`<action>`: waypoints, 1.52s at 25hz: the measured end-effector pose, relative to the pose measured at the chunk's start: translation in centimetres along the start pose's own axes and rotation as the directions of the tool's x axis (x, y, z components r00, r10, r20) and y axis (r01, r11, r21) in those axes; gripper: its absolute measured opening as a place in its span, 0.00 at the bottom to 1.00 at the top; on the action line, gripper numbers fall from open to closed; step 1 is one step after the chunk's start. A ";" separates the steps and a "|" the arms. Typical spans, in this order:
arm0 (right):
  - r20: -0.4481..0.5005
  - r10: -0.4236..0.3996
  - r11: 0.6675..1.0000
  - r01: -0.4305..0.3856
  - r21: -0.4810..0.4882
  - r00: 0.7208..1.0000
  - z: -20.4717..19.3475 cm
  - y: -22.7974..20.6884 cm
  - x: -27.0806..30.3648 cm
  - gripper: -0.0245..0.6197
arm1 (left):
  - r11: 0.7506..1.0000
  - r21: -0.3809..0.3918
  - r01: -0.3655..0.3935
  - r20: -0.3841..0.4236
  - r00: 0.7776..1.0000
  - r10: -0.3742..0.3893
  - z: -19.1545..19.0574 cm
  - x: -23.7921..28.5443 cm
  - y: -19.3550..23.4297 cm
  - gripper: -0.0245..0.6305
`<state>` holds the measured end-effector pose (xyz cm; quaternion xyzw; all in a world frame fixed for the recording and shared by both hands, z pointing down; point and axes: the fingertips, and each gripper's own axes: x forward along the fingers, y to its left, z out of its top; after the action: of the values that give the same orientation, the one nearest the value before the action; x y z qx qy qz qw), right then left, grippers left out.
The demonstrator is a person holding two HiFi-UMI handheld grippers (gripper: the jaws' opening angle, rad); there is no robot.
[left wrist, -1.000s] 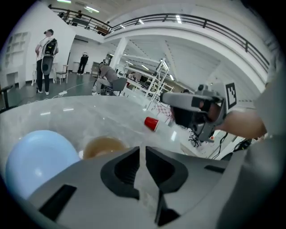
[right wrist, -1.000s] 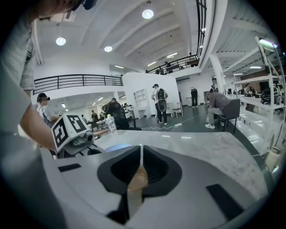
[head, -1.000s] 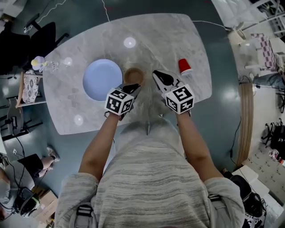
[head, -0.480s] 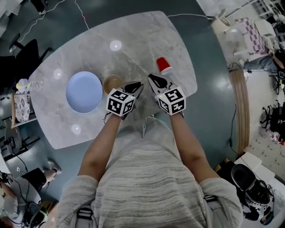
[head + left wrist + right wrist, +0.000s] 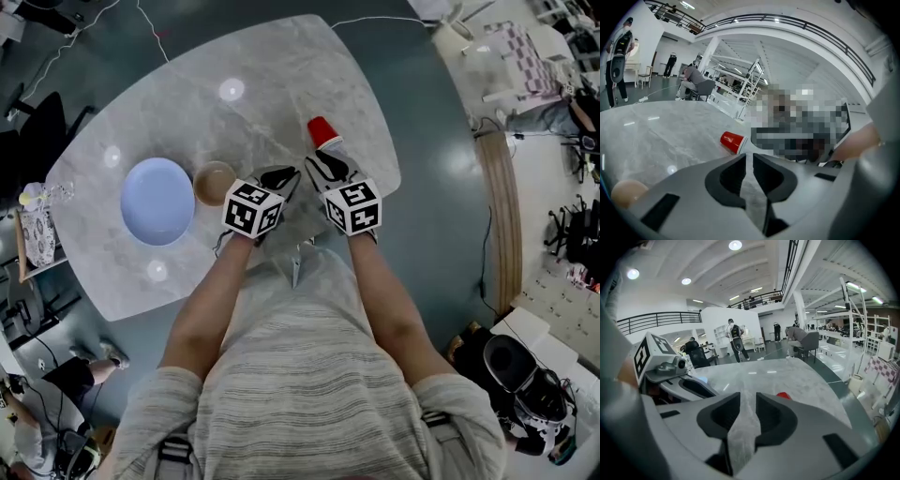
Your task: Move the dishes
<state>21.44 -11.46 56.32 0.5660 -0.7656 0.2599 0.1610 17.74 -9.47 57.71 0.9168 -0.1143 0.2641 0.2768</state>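
On the marble table (image 5: 281,75), head view: the red cup (image 5: 322,130) sits just past the tips of my right gripper (image 5: 321,164), at about 12 o'clock from it, near, and I read no contact. The right jaws have just been opening and now stand apart over bare tabletop, holding nothing. My left gripper (image 5: 281,176) is alongside at 9 o'clock of the right one, its jaws drawn in to a narrow slit, also empty. The brown bowl (image 5: 214,182) lies at 9 o'clock from the left jaws, near but apart, and the blue plate (image 5: 157,201) is further out in the same direction, just beside the bowl. I cannot tell whether their rims touch. In the left gripper view the cup lies on its side at 12 o'clock above the jaws, and the bowl is only a tan blur at the lower left edge, cut off by the gripper body. In the right gripper view the cup is mostly hidden behind the right-hand jaw, with only a red sliver showing.
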 end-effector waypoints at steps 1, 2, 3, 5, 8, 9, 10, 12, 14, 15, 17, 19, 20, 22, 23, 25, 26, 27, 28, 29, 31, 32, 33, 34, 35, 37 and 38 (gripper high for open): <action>-0.006 -0.014 1.000 0.014 0.016 1.000 -0.3 -0.5 0.0 0.22 | 1.000 -0.002 0.000 -0.003 1.000 0.000 0.0 0.2 -0.1 0.13; -0.014 -0.029 0.999 0.029 0.032 0.999 -0.7 -1.1 0.1 0.23 | 1.000 -0.004 0.000 -0.005 1.000 0.000 0.0 0.4 -0.1 0.13; -0.024 -0.045 0.998 0.046 0.050 0.999 -1.0 -1.6 0.1 0.23 | 1.000 -0.005 -0.001 -0.008 1.000 0.000 0.0 0.6 -0.1 0.13; -0.049 -0.080 0.992 0.084 0.089 0.996 -1.9 -2.6 0.4 0.24 | 1.000 -0.008 -0.001 -0.014 1.000 0.001 -0.1 0.9 0.1 0.13; -0.085 -0.126 0.977 0.139 0.165 0.988 -3.0 -4.1 0.7 0.24 | 1.000 -0.007 -0.002 -0.025 1.000 0.002 -0.1 1.3 0.1 0.13; -0.096 -0.136 0.969 0.152 0.193 0.986 -3.3 -4.5 0.7 0.24 | 1.000 -0.006 -0.002 -0.029 1.000 0.002 -0.1 1.4 0.1 0.13; -0.107 -0.143 0.962 0.164 0.220 0.984 -3.7 -4.9 0.8 0.24 | 1.000 -0.006 -0.002 -0.032 0.999 0.002 -0.1 1.6 0.0 0.13; -0.125 -0.152 0.947 0.180 0.267 0.980 -4.3 -5.6 1.0 0.24 | 1.000 -0.005 -0.002 -0.040 0.999 0.001 -0.2 1.8 -0.1 0.13; -0.132 -0.150 0.932 0.184 0.313 0.980 -4.6 -6.0 1.3 0.24 | 1.000 -0.006 0.000 -0.046 0.999 0.000 -0.2 2.0 -0.2 0.13; -0.133 -0.147 0.924 0.184 0.336 0.980 -4.7 -6.2 1.6 0.23 | 1.000 -0.007 0.000 -0.049 0.999 0.000 -0.3 2.1 -0.2 0.13; -0.137 -0.146 0.911 0.187 0.368 0.980 -4.8 -6.3 2.1 0.24 | 1.000 -0.005 -0.002 -0.052 0.999 0.001 -0.2 2.1 0.0 0.13; -0.149 -0.152 0.903 0.199 0.381 0.977 -4.9 -6.5 2.5 0.24 | 1.000 -0.004 -0.004 -0.055 0.998 0.004 -0.2 2.2 0.1 0.13; -0.153 -0.155 0.899 0.204 0.388 0.976 -5.0 -6.6 2.7 0.24 | 1.000 -0.005 -0.006 -0.056 0.998 0.005 -0.2 2.2 0.1 0.13; -0.157 -0.156 0.890 0.208 0.406 0.975 -5.1 -6.8 3.1 0.23 | 1.000 -0.007 -0.008 -0.058 0.998 0.008 -0.2 2.4 0.3 0.13; -0.160 -0.156 0.886 0.210 0.415 0.975 -5.2 -6.9 3.3 0.24 | 1.000 -0.009 -0.009 -0.059 0.998 0.008 -0.2 2.5 0.4 0.13; -0.164 -0.153 0.878 0.211 0.430 0.974 -5.5 -7.1 3.7 0.23 | 1.000 -0.012 -0.008 -0.059 0.998 0.007 -0.2 2.5 0.5 0.13; -0.163 -0.151 0.873 0.208 0.440 0.975 -5.5 -7.2 3.9 0.23 | 1.000 -0.013 -0.007 -0.059 0.998 0.006 -0.2 2.5 0.5 0.13; -0.160 -0.149 0.868 0.207 0.452 0.976 -5.6 -7.3 4.0 0.23 | 1.000 -0.014 -0.006 -0.060 0.998 0.006 -0.2 2.5 0.5 0.13; -0.158 -0.151 0.863 0.208 0.460 0.976 -5.5 -7.4 4.1 0.22 | 1.000 -0.014 -0.006 -0.060 0.998 0.005 -0.1 2.4 0.5 0.13; -0.157 -0.154 0.861 0.211 0.463 0.975 -5.4 -7.5 4.1 0.19 | 1.000 -0.015 -0.007 -0.060 0.998 0.006 -0.1 2.3 0.5 0.13; -0.159 -0.161 0.869 0.216 0.446 0.974 -5.3 -7.6 4.1 0.14 | 1.000 -0.019 -0.010 -0.060 0.998 0.009 -0.2 2.1 0.6 0.13; -0.161 -0.162 0.878 0.217 0.427 0.974 -5.1 -7.6 4.2 0.12 | 1.000 -0.020 -0.012 -0.058 0.998 0.010 -0.3 1.9 0.7 0.13; -0.164 -0.162 0.891 0.216 0.400 0.973 -5.0 -7.5 4.3 0.11 | 1.000 -0.022 -0.014 -0.056 0.998 0.012 -0.3 1.8 0.8 0.13; -0.172 -0.159 0.907 0.213 0.364 0.972 -4.8 -7.4 4.3 0.11 | 1.000 -0.024 -0.016 -0.053 0.998 0.014 -0.4 1.7 0.9 0.13; -0.184 -0.155 0.926 0.208 0.317 0.971 -4.6 -7.2 4.3 0.10 | 1.000 -0.025 -0.018 -0.049 0.999 0.017 -0.4 1.5 0.9 0.13; -0.223 -0.142 0.965 0.185 0.187 0.964 -4.3 -6.8 4.2 0.10 | 0.999 -0.026 -0.022 -0.039 0.999 0.021 -0.2 1.1 0.7 0.13; -0.245 -0.136 0.979 0.168 0.115 0.960 -4.1 -6.6 4.0 0.10 | 0.999 -0.026 -0.025 -0.032 0.999 0.024 -0.1 0.8 0.6 0.13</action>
<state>26.23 -13.69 63.28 0.5978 -0.6759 0.3634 0.2318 18.16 -9.92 58.52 0.9073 -0.1247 0.2806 0.2873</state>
